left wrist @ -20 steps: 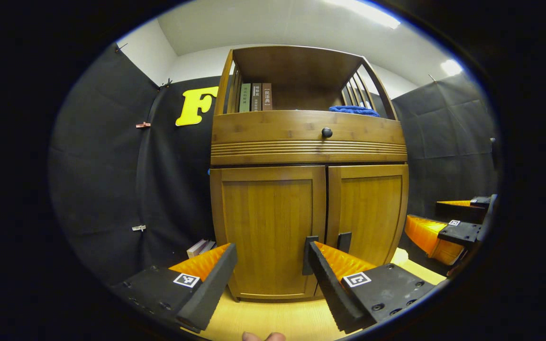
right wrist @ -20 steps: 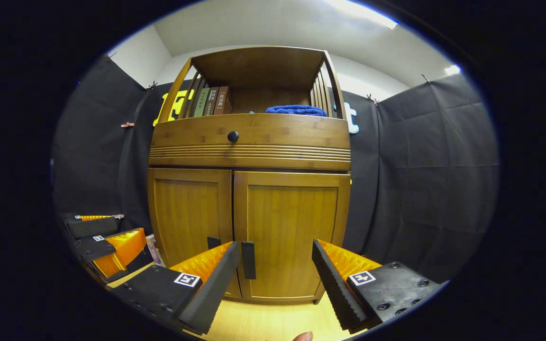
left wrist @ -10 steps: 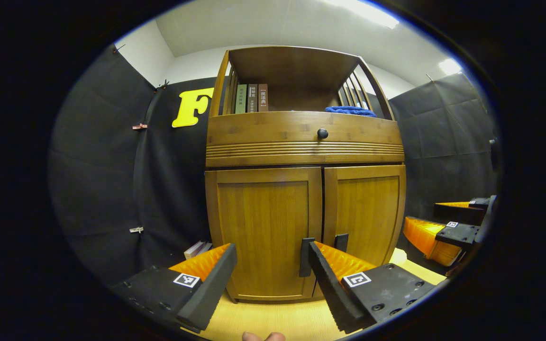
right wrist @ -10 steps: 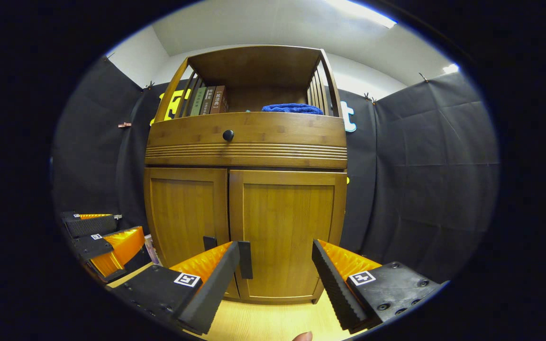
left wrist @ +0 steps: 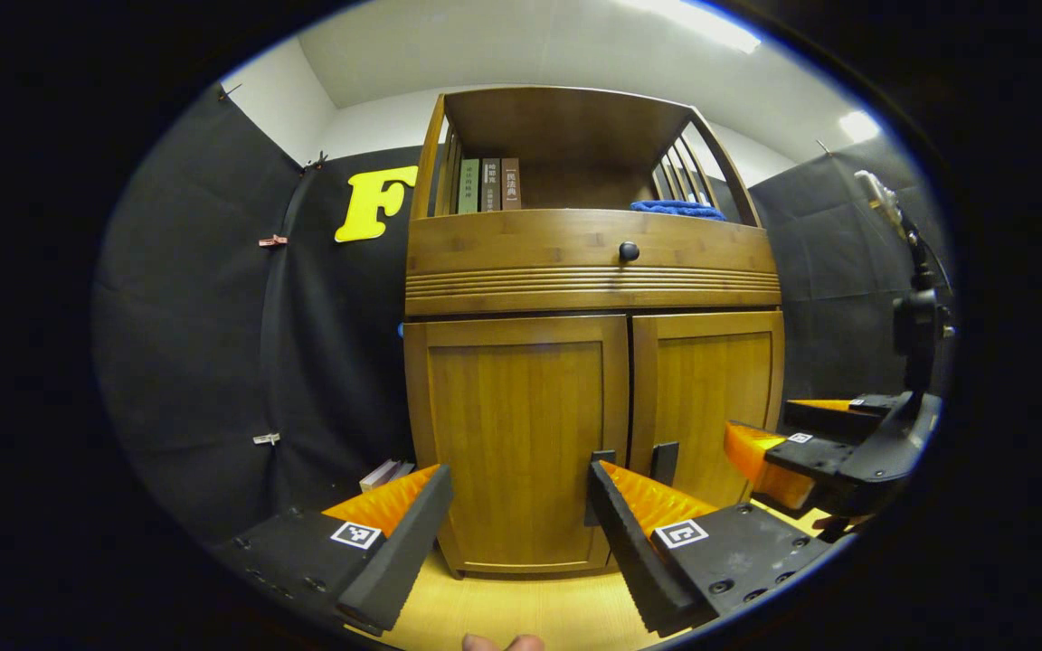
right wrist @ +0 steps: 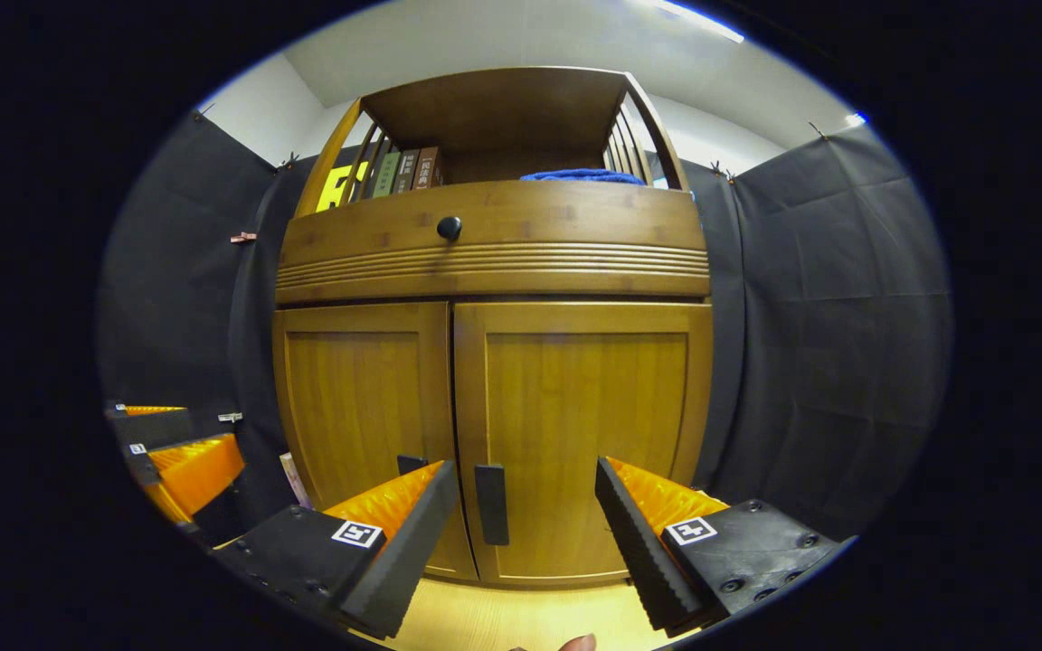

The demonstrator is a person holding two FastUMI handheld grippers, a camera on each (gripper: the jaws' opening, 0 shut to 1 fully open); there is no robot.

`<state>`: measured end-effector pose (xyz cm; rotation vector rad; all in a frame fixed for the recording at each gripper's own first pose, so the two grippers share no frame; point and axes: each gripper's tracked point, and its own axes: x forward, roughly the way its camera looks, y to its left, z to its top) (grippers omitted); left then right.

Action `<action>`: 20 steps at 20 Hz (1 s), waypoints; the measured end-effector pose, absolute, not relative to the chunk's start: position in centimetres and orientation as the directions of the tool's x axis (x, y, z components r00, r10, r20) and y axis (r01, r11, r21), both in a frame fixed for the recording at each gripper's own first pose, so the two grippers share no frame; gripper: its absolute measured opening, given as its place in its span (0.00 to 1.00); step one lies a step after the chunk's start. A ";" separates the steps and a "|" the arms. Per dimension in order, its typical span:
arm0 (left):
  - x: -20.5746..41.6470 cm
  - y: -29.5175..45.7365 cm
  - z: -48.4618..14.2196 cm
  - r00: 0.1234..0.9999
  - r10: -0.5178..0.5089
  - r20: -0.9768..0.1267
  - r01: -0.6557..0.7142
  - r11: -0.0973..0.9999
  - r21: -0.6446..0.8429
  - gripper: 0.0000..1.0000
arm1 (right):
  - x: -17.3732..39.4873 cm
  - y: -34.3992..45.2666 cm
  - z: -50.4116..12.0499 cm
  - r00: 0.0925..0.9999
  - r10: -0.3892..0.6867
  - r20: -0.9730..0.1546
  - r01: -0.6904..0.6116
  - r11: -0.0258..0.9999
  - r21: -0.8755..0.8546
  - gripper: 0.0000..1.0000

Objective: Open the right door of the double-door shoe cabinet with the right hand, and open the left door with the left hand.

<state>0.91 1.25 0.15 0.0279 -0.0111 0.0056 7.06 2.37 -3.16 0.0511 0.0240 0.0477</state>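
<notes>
The wooden shoe cabinet stands before me with both doors closed. In the left gripper view my left gripper (left wrist: 516, 533) is open in front of the left door (left wrist: 516, 434), whose dark handle (left wrist: 595, 486) peeks from behind one finger. Farther right in that view the right gripper (left wrist: 810, 443) is open, close to the right door (left wrist: 706, 398). In the right gripper view my right gripper (right wrist: 525, 533) is open before the right door (right wrist: 584, 434), and that door's dark handle (right wrist: 491, 504) shows in the gap between the fingers, a short way ahead. The left door (right wrist: 358, 425) lies beside it.
A drawer with a round black knob (left wrist: 629, 251) sits above the doors. The open shelf on top holds books (left wrist: 487, 185) and a blue cloth (left wrist: 677, 209). More books (left wrist: 383, 472) lean at the cabinet's left foot. The floor (left wrist: 521, 610) is light wood.
My right gripper has moved forward toward the right door, so the cabinet looms larger and the handle sits between its fingers. My left gripper has shifted only slightly.
</notes>
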 end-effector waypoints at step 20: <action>1.2 4.8 -2.9 0.998 0.040 -0.049 -0.040 0.999 0.004 0.94 | 18.8 6.7 -16.1 0.984 0.043 -0.174 -0.035 0.998 0.050 0.35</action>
